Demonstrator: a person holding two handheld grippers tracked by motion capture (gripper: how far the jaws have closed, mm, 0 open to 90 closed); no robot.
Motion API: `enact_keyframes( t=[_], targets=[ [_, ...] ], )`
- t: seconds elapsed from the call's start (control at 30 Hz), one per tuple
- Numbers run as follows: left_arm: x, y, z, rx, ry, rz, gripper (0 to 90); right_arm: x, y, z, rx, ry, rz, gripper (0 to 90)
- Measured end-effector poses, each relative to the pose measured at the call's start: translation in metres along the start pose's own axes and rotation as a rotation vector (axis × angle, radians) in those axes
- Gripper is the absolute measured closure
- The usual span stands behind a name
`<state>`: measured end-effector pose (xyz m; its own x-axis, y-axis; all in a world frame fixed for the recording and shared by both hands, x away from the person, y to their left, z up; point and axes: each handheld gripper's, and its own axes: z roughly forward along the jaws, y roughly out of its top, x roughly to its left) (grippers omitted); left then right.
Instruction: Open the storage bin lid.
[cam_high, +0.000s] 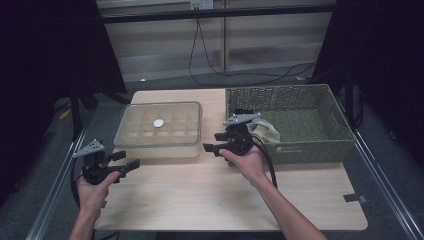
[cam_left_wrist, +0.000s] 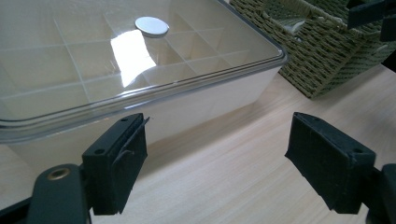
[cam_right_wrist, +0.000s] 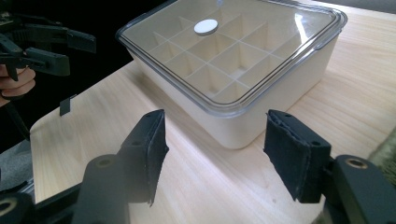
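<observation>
1. Left gripper (cam_left_wrist: 215, 158): jaws spread, nothing between them; lidded compartment box (cam_left_wrist: 140, 70) just ahead on the worktop (cam_left_wrist: 224, 177).
2. Right gripper (cam_right_wrist: 215, 154): jaws spread, empty; same box just ahead, wicker basket (cam_high: 300, 120) beside its hand.

Light: dim room, dark at both sides of the high view, wooden table (cam_high: 200, 200) lit from above | Glare: white patch on the clear lid (cam_left_wrist: 130, 56) in the left gripper view | Focus: black jaws soft and close | Edges: slight wide-angle bending.
</observation>
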<state>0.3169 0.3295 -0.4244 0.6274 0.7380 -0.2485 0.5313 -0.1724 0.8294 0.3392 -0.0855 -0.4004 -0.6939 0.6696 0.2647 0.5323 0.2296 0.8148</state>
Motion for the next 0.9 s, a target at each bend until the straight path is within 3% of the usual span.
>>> enact_keyframes(
  t=[0.43, 0.9],
  targets=[
    [0.025, 0.009, -0.001, 0.002, 0.049, -0.026, 19.7, -0.009, 0.021, 0.022, 0.039, -0.002, -0.007, 38.3],
    [0.044, 0.019, 0.009, 0.023, 0.045, -0.040, 23.5, -0.017, 0.045, 0.044, 0.068, -0.018, -0.012, 37.8]
  ],
)
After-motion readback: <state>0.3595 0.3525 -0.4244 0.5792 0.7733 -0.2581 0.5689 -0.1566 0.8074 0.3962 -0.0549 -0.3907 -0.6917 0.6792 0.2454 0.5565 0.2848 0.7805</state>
